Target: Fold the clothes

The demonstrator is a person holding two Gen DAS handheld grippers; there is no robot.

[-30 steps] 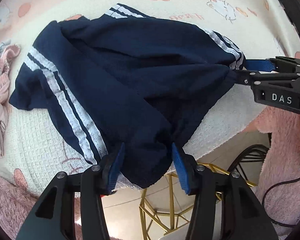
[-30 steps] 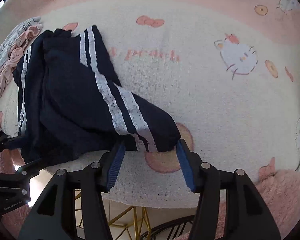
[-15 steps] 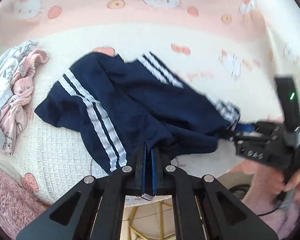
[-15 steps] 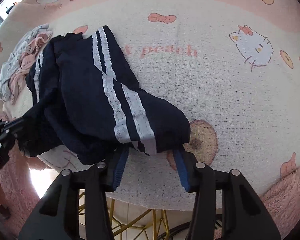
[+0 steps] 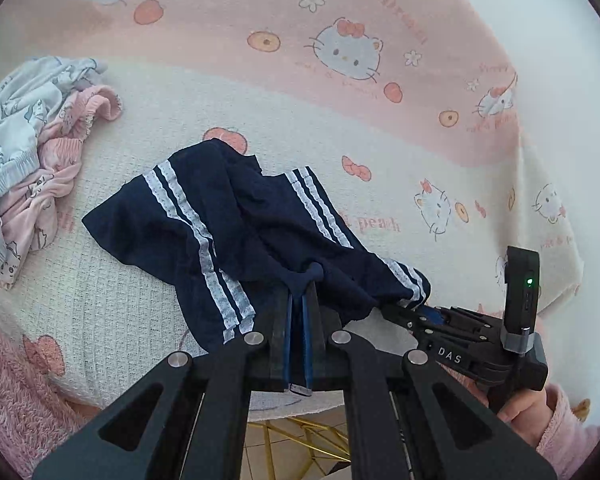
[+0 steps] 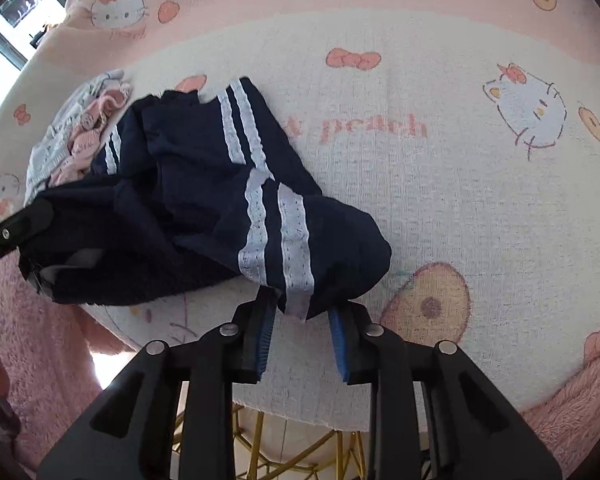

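Note:
Navy shorts (image 5: 236, 236) with white lace stripes lie crumpled on the cream Hello Kitty blanket (image 5: 340, 132). My left gripper (image 5: 299, 292) is shut on a bunched fold of the shorts at their near edge. My right gripper (image 6: 302, 312) is partly open, its blue pads on either side of the striped leg hem (image 6: 288, 256), which hangs between them; whether they touch the cloth is unclear. The right gripper also shows in the left wrist view (image 5: 416, 314) at the shorts' right corner. The shorts appear in the right wrist view (image 6: 204, 208) too.
A heap of pink and pale printed clothes (image 5: 24, 160) lies at the left of the blanket, also in the right wrist view (image 6: 80, 136). The table edge runs just in front of both grippers, with gold wire legs (image 5: 300, 448) and tiled floor below. Pink fluffy fabric (image 6: 572, 408) borders the near side.
My left gripper closed on the shorts' near edge and pulled back and up. My right gripper's jaws narrowed around the striped hem. The shorts have been drawn toward the table's near edge.

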